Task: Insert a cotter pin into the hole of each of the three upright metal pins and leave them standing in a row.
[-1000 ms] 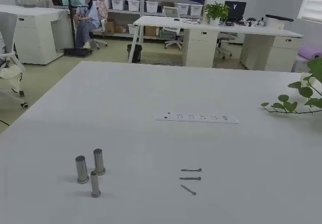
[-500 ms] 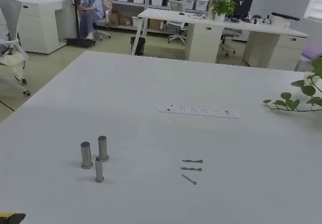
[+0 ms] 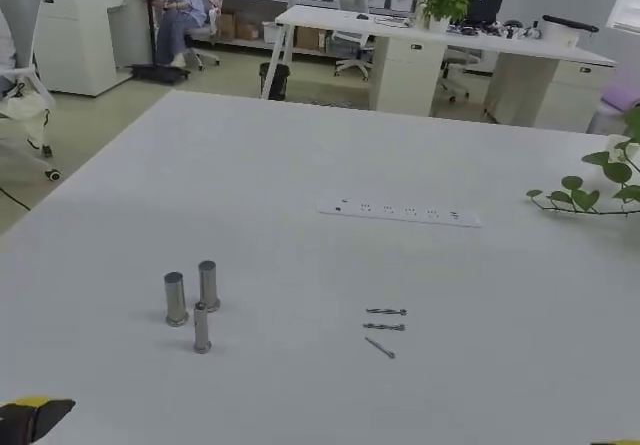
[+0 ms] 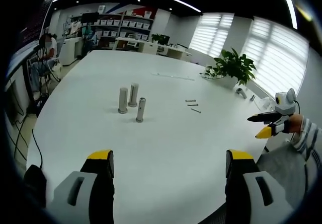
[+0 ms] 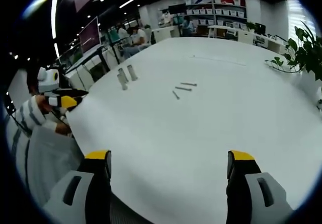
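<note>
Looks like the very start: nothing inserted yet. Three metal pins upright toward the near left part of the counter, bunched in a tight triangle rather than a row, two just beside each other and the third a little closer to the near edge. Three cotter pins flat on the bare top, well apart from that bunch toward the right, two roughly parallel, the third skewed and nearest the near edge, none touching a metal pin. Cross-holes too small to make out. Left to do, by this reading: pick up each cotter pin, thread all three, then line the uprights up. Farther toward the far edge, a white power strip; by the right edge, trailing plant leaves. Left gripper held low at the near edge, aimed out over the counter toward the metal pins, jaws wide apart with nothing between; in the head view, its yellow-and-black tip poking in by the near edge on the left side. Right gripper likewise low beyond the near edge, farther right, pointing across the top with the cotter pins ahead, jaws spread wide and empty. Both well short of any part, each carried by a hand in a striped sleeve.
</note>
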A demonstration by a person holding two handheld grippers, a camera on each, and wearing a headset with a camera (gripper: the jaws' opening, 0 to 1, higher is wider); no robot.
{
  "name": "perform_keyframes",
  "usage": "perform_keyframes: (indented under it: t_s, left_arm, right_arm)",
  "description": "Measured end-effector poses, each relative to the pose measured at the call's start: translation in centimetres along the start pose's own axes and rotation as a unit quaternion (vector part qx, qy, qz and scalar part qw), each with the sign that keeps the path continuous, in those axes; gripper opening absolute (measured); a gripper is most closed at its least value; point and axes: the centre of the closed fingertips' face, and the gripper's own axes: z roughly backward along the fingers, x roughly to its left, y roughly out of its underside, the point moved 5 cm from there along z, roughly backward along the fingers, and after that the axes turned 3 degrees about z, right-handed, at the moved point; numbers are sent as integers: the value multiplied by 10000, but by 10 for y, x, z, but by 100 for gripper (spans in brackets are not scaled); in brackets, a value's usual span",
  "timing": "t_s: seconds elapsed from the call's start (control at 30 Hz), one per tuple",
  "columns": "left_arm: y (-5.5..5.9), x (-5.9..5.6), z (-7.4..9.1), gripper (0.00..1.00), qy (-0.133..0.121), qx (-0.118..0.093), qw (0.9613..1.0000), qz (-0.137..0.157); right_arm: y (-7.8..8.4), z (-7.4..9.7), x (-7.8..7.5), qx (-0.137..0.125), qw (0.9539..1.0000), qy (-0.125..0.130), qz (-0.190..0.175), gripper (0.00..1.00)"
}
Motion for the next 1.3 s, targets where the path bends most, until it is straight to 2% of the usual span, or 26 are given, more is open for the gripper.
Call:
perform_keyframes:
  t_s: [0.1, 0.2, 0.4, 0.57, 0.67, 0.8, 1.0, 1.1, 1.3]
  left_arm:
    - [-2, 2, -2, 91, -14, 27, 10000, -86]
    - [-7, 1, -3, 87, 30, -104, 9997, -204]
    - [-13, 4, -7, 85, 32, -36, 9996, -266]
    - [-21, 9, -13, 82, -30, -20, 9991, -433]
    - [-29, 10, -19, 78, 23, -162, 9984, -545]
    - [-36, 13, -27, 78, 37, -123, 9980, -613]
    - [-47, 14, -41, 73, 73, -128, 9963, -841]
    - [-53, 12, -48, 68, 117, -183, 9941, -1062]
    - [-63, 15, -62, 61, 135, -223, 9920, -1238]
  right_arm:
    - [-1, 0, -1, -6, 10000, 14, -36, 97]
    - [-2, -1, -1, -49, 10000, -24, -37, 97]
    - [-1, -1, -4, -32, 9999, -3, -114, 97]
    - [-1, 0, -6, -66, 9998, 18, -200, 97]
    - [-1, 0, -6, -70, 9997, 48, -233, 97]
    - [-4, 0, -5, -183, 9991, 5, -380, 97]
    - [-9, 0, -4, -347, 9983, -32, -470, 97]
    - [-9, 0, -4, -365, 9979, -40, -540, 97]
    - [-5, -3, -8, -292, 9982, 56, -522, 97]
